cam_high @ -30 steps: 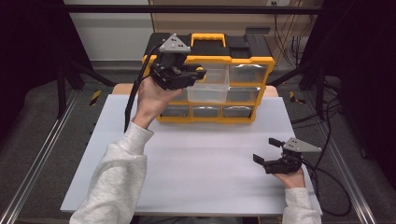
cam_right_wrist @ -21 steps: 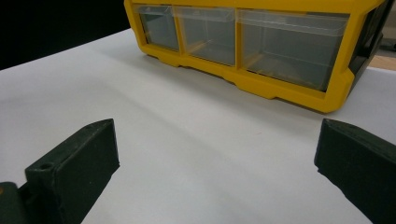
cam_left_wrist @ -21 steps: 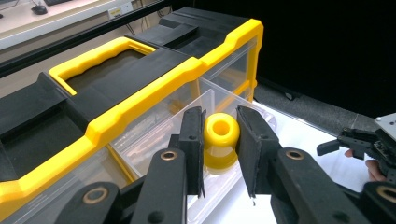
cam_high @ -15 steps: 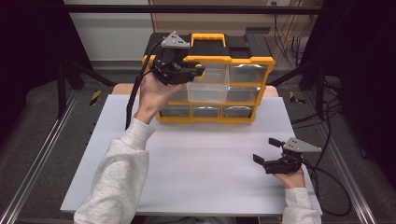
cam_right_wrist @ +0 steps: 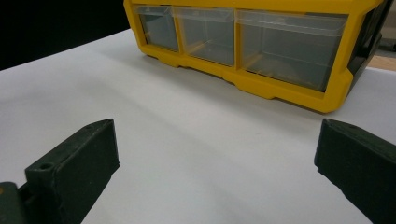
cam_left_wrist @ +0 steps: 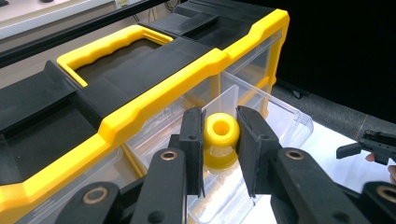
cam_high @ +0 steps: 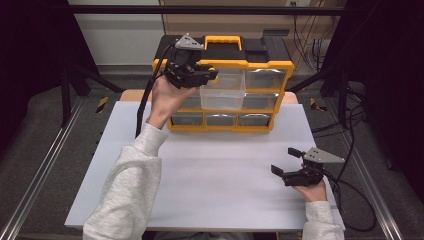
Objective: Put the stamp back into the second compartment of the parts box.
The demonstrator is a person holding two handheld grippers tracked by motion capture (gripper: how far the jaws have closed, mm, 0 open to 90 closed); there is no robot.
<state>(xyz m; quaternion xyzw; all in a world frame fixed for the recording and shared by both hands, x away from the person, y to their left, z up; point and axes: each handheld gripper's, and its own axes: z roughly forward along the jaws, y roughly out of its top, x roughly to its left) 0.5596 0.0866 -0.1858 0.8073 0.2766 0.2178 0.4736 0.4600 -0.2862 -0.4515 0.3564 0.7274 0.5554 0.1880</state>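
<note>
Two hand-held grippers in use. No legible brand or label on organizer (cam_high: 260, 65). Left arm extended forward, raised; left hand-held gripper (cam_left_wrist: 220, 140) clamped on yellow spool (cam_left_wrist: 220, 140), held above pulled-out clear drawer (cam_high: 222, 95) of yellow-black organizer. Right hand low at near right of white table (cam_high: 210, 185); right hand-held gripper (cam_high: 285, 161) released, jaws wide apart, nothing between.

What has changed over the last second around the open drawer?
The left gripper, shut on a yellow spool, has drifted slightly toward the pulled-out clear drawer of the yellow organizer and now hangs over it. The grip is unchanged. The right gripper stays open, resting on the white table; the drawer stays out.
</note>
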